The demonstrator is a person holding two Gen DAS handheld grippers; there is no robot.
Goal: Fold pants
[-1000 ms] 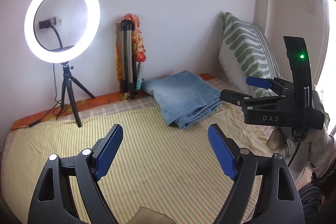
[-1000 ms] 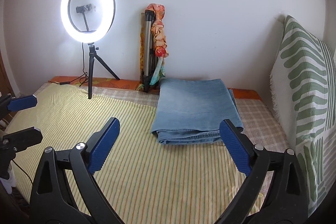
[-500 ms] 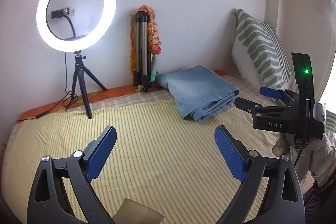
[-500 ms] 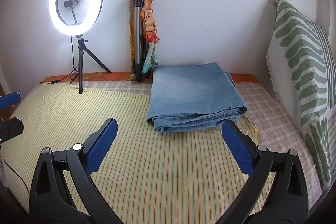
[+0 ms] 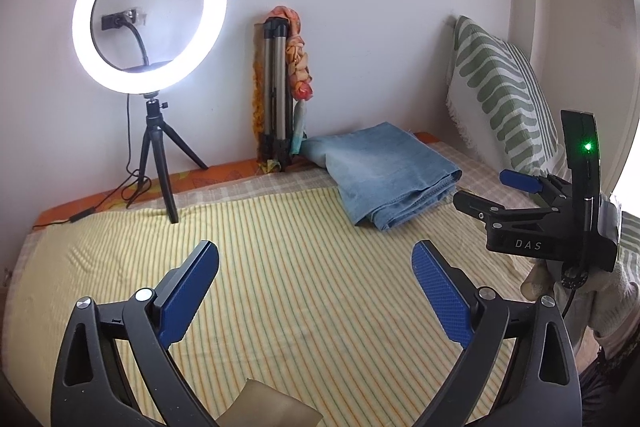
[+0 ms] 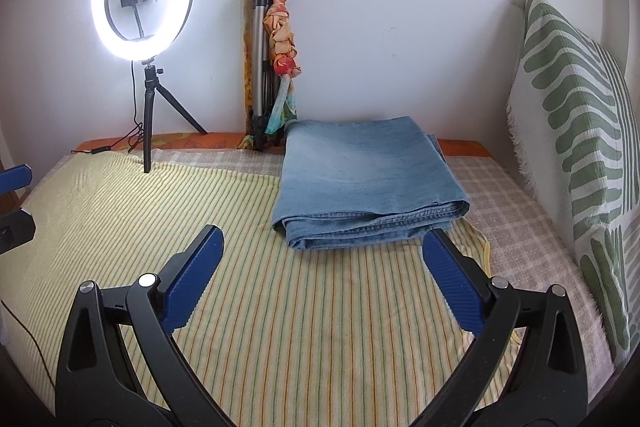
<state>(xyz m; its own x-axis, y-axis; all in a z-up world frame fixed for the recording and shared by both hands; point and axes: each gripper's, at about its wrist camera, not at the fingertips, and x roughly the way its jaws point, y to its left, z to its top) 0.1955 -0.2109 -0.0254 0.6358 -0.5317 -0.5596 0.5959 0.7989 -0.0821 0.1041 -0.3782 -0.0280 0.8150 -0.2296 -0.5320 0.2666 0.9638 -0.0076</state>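
The blue denim pants [image 6: 368,179] lie folded in a flat stack at the back of the bed, close to the wall. In the left wrist view the pants [image 5: 384,171] are far ahead and to the right. My left gripper [image 5: 314,251] hovers over the yellow striped sheet [image 5: 280,287]; its jaws are opening, with nothing between them. My right gripper [image 6: 323,233] stands open just short of the pants' near edge, with only sheet between its blue pads. From the left, the right gripper [image 5: 482,187] shows beside the stack.
A lit ring light [image 5: 148,13] on a small tripod stands at the back left, its cable trailing along the bed's edge. A folded tripod wrapped in an orange scarf [image 6: 276,59] leans on the wall. A green-patterned pillow [image 6: 576,131] stands on the right.
The left jaws have spread wider. The right gripper has sunk a little toward the bed, and the pants now sit nearer its fingertips.
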